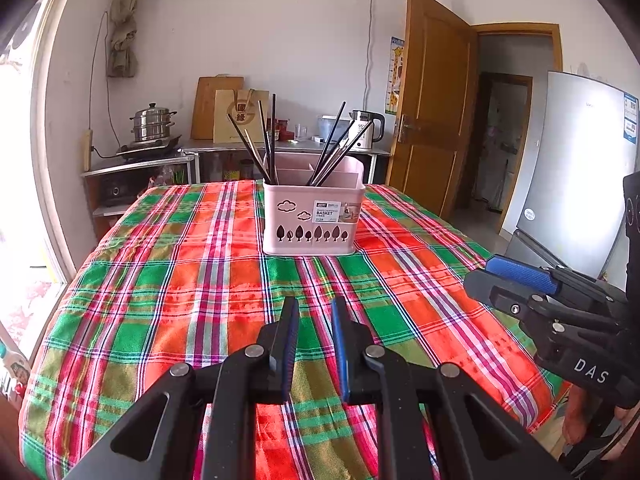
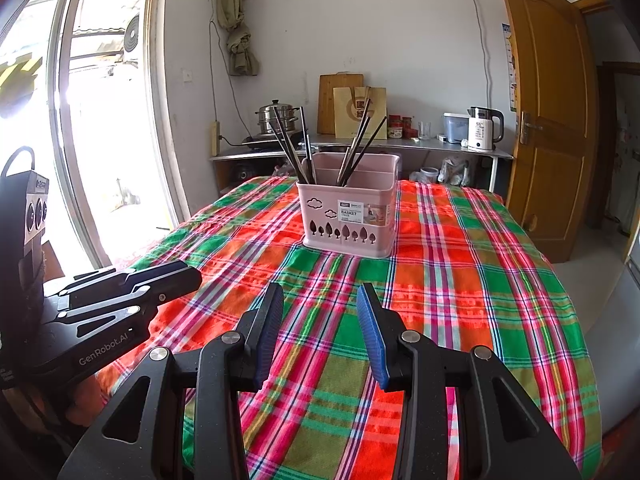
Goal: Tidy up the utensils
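A pink utensil basket stands on the plaid tablecloth near the table's far end. Several dark chopsticks lean in its left compartment and several more in its right one. My left gripper is open and empty, low over the cloth in front of the basket. My right gripper is open and empty too, beside it. The basket and its chopsticks also show in the right wrist view. Each gripper appears in the other's view: the right one, the left one.
A steel counter behind the table holds a steamer pot, a cutting board, a paper bag, jars and a white kettle. A wooden door and a fridge stand right. A window is left.
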`<state>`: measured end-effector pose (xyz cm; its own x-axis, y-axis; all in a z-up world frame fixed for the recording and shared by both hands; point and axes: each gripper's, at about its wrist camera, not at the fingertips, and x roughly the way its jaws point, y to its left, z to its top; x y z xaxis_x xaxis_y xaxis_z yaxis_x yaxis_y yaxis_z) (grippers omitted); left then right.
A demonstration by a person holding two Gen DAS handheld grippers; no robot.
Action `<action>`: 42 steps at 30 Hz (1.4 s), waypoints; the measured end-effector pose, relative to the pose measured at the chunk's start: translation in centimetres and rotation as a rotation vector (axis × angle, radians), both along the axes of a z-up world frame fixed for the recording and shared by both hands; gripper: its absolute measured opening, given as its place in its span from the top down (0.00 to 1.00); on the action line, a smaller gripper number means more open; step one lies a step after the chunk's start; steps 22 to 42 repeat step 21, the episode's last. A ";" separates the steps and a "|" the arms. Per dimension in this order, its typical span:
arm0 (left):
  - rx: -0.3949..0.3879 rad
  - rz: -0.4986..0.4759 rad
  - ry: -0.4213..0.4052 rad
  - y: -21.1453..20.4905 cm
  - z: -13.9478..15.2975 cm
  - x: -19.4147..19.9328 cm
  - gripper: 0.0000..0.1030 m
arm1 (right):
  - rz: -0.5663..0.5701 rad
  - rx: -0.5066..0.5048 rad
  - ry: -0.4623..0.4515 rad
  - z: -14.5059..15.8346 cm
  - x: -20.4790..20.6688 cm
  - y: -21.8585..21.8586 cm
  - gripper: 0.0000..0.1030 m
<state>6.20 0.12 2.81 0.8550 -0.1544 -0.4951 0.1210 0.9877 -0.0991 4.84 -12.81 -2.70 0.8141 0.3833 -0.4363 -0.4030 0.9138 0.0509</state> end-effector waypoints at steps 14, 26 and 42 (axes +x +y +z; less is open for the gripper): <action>0.009 -0.006 -0.011 -0.4 0.1 -0.2 0.74 | -0.004 0.000 0.002 0.0 0.3 0.0 0.62; 0.001 -0.007 -0.016 -0.3 0.1 -0.2 0.72 | -0.004 0.002 -0.001 0.1 0.3 -0.1 0.62; 0.001 -0.007 -0.016 -0.3 0.1 -0.2 0.72 | -0.004 0.002 -0.001 0.1 0.3 -0.1 0.62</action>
